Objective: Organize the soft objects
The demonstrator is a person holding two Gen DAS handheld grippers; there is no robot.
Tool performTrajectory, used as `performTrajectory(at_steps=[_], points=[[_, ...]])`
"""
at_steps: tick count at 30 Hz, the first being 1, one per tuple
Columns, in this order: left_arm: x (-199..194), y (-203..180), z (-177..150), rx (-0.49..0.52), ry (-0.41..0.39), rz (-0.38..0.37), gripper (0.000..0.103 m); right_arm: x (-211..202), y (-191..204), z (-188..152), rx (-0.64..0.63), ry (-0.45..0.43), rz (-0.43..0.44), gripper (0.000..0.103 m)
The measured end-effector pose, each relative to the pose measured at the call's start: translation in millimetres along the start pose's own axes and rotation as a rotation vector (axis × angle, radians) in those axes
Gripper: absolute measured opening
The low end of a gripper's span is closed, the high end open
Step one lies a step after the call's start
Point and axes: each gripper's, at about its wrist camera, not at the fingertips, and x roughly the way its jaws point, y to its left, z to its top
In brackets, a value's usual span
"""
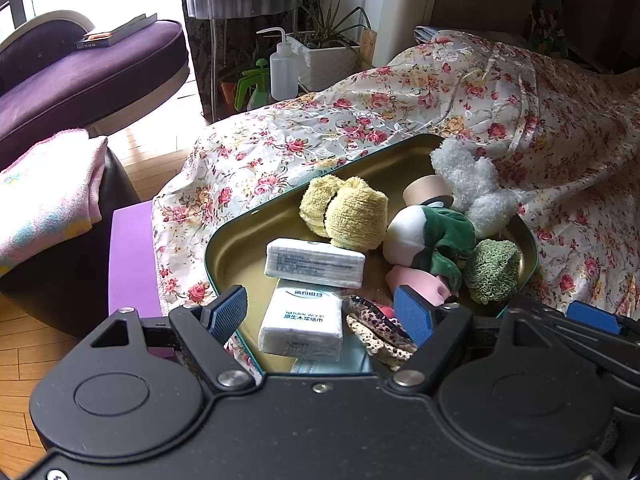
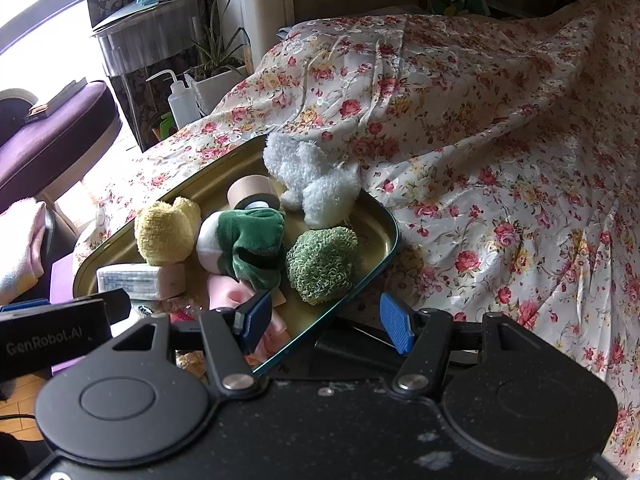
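A gold tray (image 1: 240, 248) with a teal rim sits on a floral cloth (image 1: 440, 92). It holds yellow towel rolls (image 1: 352, 212), two tissue packs (image 1: 314, 262) (image 1: 302, 326), a green-and-white plush (image 1: 432, 236), a white fluffy toy (image 1: 468, 180), a green scrubber (image 1: 494, 270), a pink soft piece (image 1: 416, 284), a tape roll (image 1: 426, 190) and a leopard scrunchie (image 1: 380, 330). My left gripper (image 1: 320, 312) is open over the tray's near end, around the lower tissue pack. My right gripper (image 2: 326, 320) is open over the tray's rim (image 2: 384, 260), empty.
The floral cloth (image 2: 500, 160) covers a raised, lumpy surface to the right and behind. A purple couch (image 1: 80, 76), a pink towel (image 1: 44, 196) on a dark stool, a squeeze bottle (image 1: 282, 64) and a potted plant (image 1: 328, 52) stand at left and back.
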Motion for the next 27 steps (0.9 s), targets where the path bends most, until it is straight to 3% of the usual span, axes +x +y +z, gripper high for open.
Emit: performTrajectory(at_steps=[27], points=[[1.3, 1.1, -1.0, 0.006, -0.007, 0.008, 0.076, 1.3, -0.8, 0.1, -0.002, 0.006, 0.006, 0.060]])
